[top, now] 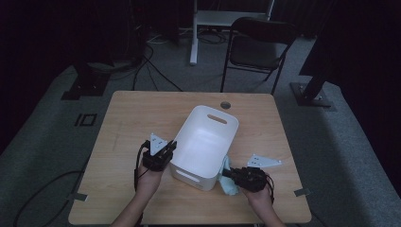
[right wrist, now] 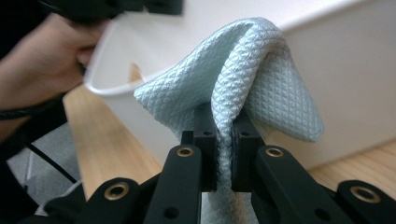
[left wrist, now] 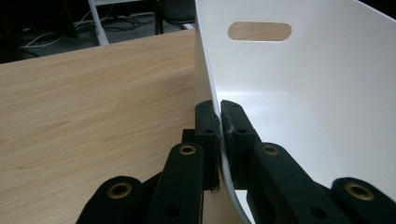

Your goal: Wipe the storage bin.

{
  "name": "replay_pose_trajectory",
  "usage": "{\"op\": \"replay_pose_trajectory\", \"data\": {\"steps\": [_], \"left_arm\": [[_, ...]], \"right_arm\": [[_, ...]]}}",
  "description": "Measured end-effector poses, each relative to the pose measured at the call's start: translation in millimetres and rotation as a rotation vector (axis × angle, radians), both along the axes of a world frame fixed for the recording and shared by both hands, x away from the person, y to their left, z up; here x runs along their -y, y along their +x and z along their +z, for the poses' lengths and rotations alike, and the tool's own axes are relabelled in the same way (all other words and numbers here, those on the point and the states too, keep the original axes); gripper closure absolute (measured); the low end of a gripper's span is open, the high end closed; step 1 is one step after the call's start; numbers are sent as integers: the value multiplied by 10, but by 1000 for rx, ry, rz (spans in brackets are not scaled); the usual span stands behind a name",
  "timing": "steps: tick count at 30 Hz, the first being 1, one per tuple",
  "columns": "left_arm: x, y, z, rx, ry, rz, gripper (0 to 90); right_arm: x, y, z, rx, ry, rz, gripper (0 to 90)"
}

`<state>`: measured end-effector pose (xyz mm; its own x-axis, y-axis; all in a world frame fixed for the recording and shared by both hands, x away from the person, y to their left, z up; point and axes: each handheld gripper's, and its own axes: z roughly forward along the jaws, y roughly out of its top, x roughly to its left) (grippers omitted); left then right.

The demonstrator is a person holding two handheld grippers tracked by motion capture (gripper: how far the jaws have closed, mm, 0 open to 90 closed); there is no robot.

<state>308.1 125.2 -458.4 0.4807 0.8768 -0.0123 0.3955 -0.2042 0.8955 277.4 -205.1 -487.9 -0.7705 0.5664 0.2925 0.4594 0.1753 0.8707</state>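
A white plastic tub (top: 206, 146) stands in the middle of the wooden table (top: 132, 123). My left gripper (top: 171, 147) is shut on the tub's left wall, and in the left gripper view its jaws pinch that thin white wall (left wrist: 299, 88) from both sides at the left gripper (left wrist: 220, 122). My right gripper (top: 226, 173) sits by the tub's near right corner, shut on a pale blue waffle-weave cloth (top: 230, 178). In the right gripper view the cloth (right wrist: 247, 70) rises in a fold from between the jaws of the right gripper (right wrist: 225, 133), close to the tub's outer wall (right wrist: 355, 70).
A black folding chair (top: 257, 47) stands beyond the table's far edge, with a white desk leg (top: 193, 33) and cables on the grey floor. A round grommet hole (top: 225, 104) lies in the table behind the tub. A person's hand (right wrist: 42, 60) holds the far gripper.
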Motion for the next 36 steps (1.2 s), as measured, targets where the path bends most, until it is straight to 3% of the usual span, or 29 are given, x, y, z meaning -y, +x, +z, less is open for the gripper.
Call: {"op": "replay_pose_trajectory", "data": {"steps": [13, 16, 19, 20, 21, 25, 26, 29, 30, 36], "left_arm": [[10, -1, 3, -3, 5, 8, 861], [18, -5, 1, -2, 2, 25, 861], [21, -6, 0, 1, 1, 33, 867], [28, -9, -1, 0, -3, 45, 871], [30, -11, -1, 0, -2, 49, 871], [29, -13, -3, 1, -7, 57, 874], [33, -15, -4, 3, -7, 58, 874], [34, -16, -3, 3, -6, 56, 874], [34, -14, -1, 2, -2, 50, 873], [16, 8, 8, -6, 11, 13, 871]], "right_arm": [[23, 271, -374, -122, -101, -52, 841], [28, 289, -412, -149, -93, -64, 842], [19, 262, -395, -144, -104, -61, 843], [33, 202, -350, -139, -68, -36, 842], [33, 202, -350, -139, -68, -36, 842], [6, 10, -133, -61, -5, 21, 842], [-18, -106, -21, -18, 24, 49, 841], [-39, -199, 45, 13, 51, 74, 842], [-83, -247, 68, 37, 9, 58, 841], [-71, -154, -33, 9, -17, 32, 841]]}}
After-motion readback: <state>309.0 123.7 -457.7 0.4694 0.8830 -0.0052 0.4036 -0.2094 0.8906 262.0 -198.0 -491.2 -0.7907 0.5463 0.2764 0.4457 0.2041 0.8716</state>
